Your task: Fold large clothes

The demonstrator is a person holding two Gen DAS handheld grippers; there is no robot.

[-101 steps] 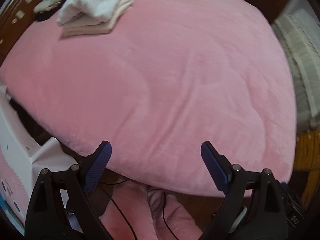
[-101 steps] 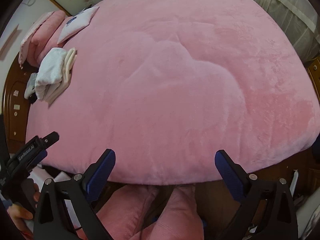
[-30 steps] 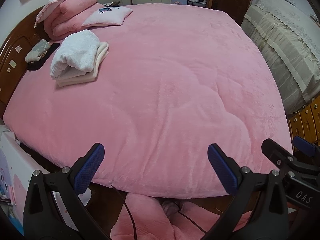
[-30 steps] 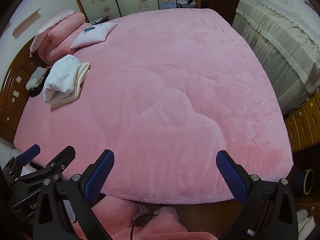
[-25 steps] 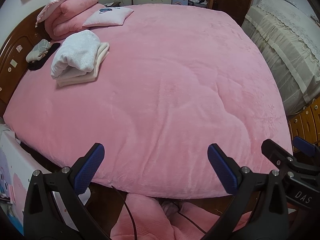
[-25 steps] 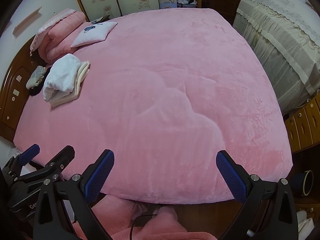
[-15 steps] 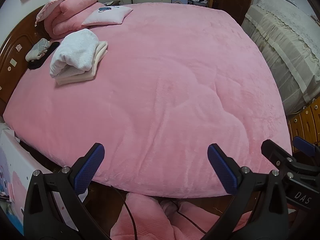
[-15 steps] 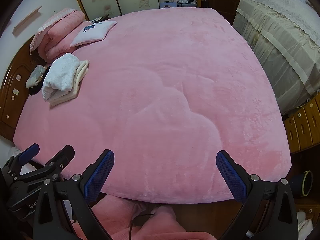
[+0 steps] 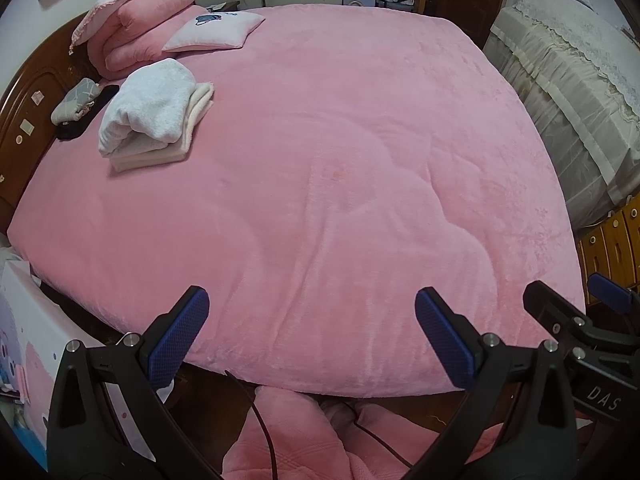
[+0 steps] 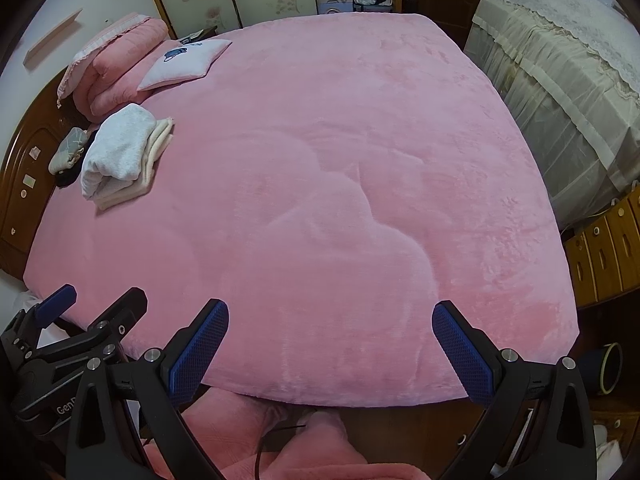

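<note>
Folded white fleece garment [image 9: 150,106] lies atop a folded cream garment [image 9: 188,128], upper left of frame in both views, on the plush pink bed cover [image 9: 340,168], nr the dark wooden headboard [image 9: 24,120]. Just left of the stack: small grey patterned cloth bundle [image 9: 76,100] on smth black. Above it, folded pink quilt [image 9: 140,36] w/ a pale pink embroidered cushion [image 9: 214,32] beside it. Rest of cover is spread flat, faint quilted ridges mid-frame.

Left gripper [image 9: 312,336] at bottom centre of its view, jaws wide apart, nothing in them, over the near bed edge. Right gripper [image 10: 330,354] likewise: spread wide, empty, well apart from the stack. Cream lace-covered furniture [image 10: 560,64] at upper right.
</note>
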